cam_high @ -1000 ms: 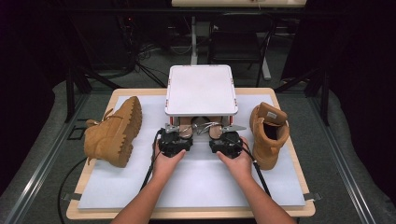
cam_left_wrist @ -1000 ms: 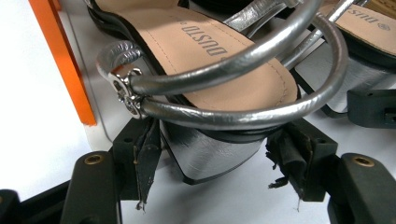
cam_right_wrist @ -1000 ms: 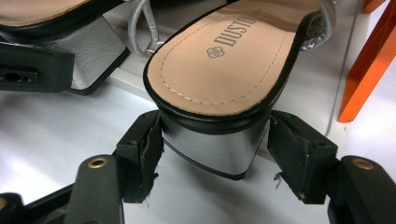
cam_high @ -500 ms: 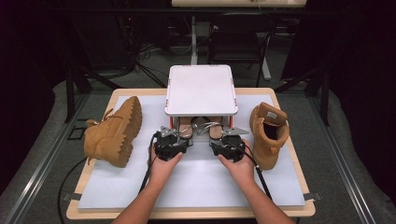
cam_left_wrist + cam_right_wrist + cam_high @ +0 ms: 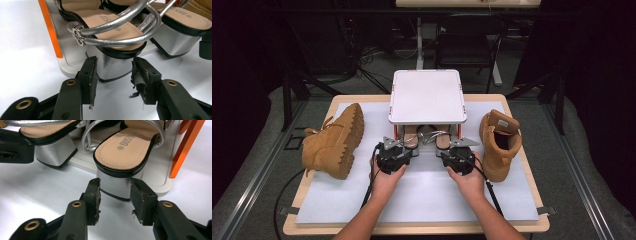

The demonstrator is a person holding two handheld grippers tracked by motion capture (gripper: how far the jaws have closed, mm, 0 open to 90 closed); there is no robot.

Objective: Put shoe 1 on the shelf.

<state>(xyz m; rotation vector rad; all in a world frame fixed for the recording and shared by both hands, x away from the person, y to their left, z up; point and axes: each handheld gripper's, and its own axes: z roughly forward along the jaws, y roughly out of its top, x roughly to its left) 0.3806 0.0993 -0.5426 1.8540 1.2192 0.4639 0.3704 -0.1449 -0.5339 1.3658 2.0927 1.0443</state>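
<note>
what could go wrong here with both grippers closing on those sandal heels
1. The left gripper has been closing around the left sandal's heel, yet its frayed pads may slip on the shiny silver.
2. The silver straps of the two sandals lie crossed, so pulling one could drag the other.
3. The right gripper reaches just the rear edge of the right sandal's heel; the sandal may tip off the rack's bottom shelf.

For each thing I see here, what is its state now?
Left claw: jaws astride the left sandal's heel, just been closing; contact unclear.
Right claw: jaws astride the right sandal's heel, just been closing; contact unclear.
Left boot: lying on its side.
Right boot: upright.
Rack: top shelf bare, sandals on the bottom shelf.
</note>
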